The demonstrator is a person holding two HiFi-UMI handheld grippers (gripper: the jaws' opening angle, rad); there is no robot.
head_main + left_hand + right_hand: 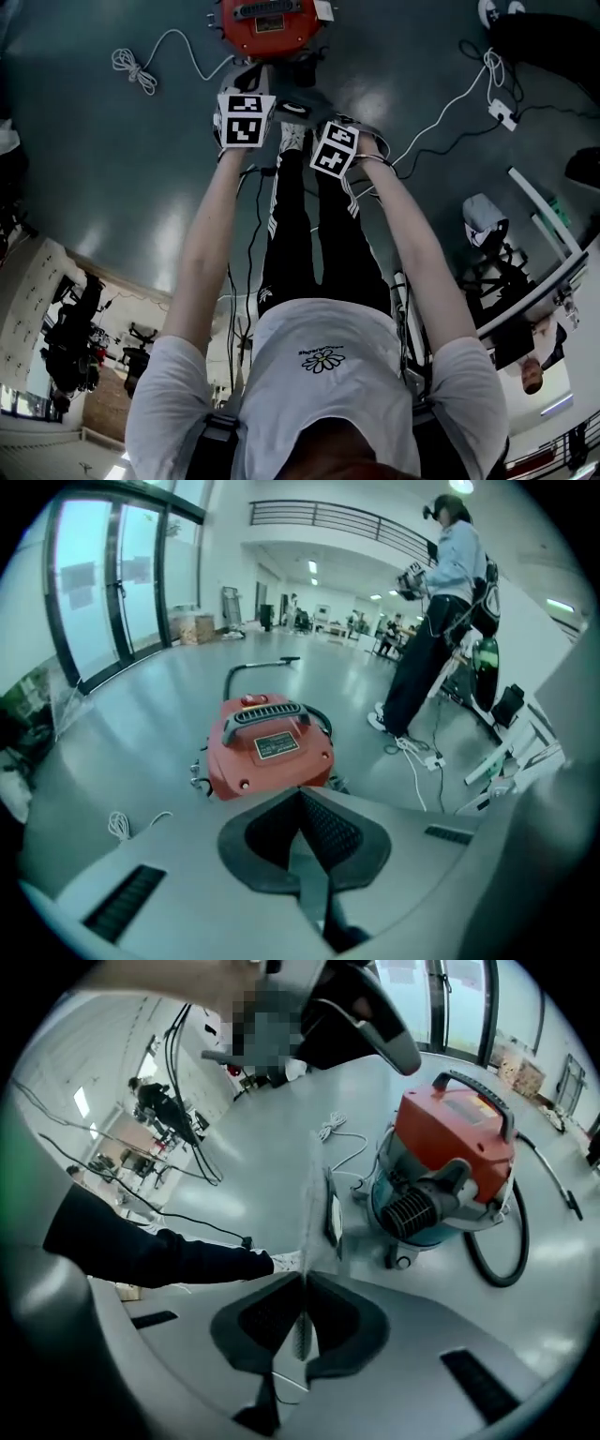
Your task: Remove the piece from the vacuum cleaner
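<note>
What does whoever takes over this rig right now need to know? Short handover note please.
Right gripper: shut on a thin flat pale-grey piece, seen edge-on, sticking out past the jaws.
Left gripper: jaws together, nothing shows past the tips.
Red-lidded vacuum cleaner with a teal drum: upright on the grey floor, black hose looped beside it. The piece is clear of it.
Done: the piece looks to be off the vacuum.
Left: probably just setting it down. Check that it is the right part.

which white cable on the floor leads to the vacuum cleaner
The coiled white cable at the head view's left, running to the red vacuum cleaner. The other white cable, at the right, ends at a power strip.
</note>
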